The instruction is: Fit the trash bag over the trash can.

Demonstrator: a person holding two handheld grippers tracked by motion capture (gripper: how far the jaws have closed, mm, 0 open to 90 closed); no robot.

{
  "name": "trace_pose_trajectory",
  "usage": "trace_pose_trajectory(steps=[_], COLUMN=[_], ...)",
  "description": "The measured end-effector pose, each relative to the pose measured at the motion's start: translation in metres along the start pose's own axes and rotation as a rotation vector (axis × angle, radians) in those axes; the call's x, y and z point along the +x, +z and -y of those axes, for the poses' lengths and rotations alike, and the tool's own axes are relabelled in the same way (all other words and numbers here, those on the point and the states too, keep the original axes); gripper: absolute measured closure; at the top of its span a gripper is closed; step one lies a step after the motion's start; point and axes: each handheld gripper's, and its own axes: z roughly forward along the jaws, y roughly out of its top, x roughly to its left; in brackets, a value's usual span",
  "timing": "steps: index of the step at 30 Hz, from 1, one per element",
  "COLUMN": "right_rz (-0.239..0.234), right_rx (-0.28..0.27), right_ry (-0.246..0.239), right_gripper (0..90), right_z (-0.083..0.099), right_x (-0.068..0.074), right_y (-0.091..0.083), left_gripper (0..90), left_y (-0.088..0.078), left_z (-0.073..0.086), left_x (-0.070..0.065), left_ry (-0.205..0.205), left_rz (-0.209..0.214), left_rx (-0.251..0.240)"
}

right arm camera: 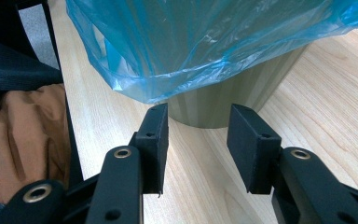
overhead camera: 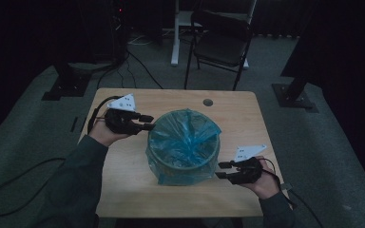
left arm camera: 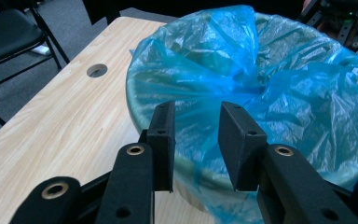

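A round olive-green ribbed plastic bin [overhead camera: 183, 164] is standing at the middle of the pale wooden table [overhead camera: 123, 185], and a thin translucent blue plastic bag [overhead camera: 184, 135] is lining it, its edge folded over the rim and hanging down the outer wall. In the high view the left gripper [overhead camera: 148, 122] is sitting at about ten o'clock from the bin, its tips reaching the bag-covered rim, while the right gripper [overhead camera: 221, 170] is lying at about four o'clock, low beside the bin's wall. In the left gripper view the left gripper [left arm camera: 196, 140] is looking down over the rim into the crumpled blue bag [left arm camera: 261, 84]; its two black jaws are standing apart, with the draped plastic showing in the gap, and nothing is being pinched. In the right gripper view the right gripper [right arm camera: 198, 144] is pointing at the foot of the bin [right arm camera: 228, 98], where the loose hem of the bag [right arm camera: 177, 51] is hanging short of the tabletop (the bare ribbed wall is showing beneath it); its jaws are also standing apart, with bare table [right arm camera: 326, 93] between them. A small round hole [overhead camera: 207, 102] is sitting in the table at about one o'clock from the bin, and a dark folding chair [overhead camera: 223, 40] is standing beyond the table at twelve o'clock.
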Motion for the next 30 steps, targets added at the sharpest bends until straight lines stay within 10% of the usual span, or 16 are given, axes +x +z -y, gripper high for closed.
trace_pose_trajectory(steps=[30], right_rz=[-0.002], right_rx=[0.001], right_ry=[0.010], right_gripper=[59.2], right_z=[0.005], right_x=[0.000], right_y=[0.000], left_gripper=[66.2], left_y=[0.036], left_z=[-0.032], left_x=[-0.004], left_ry=[0.082], left_rz=[0.052], left_rx=[0.079])
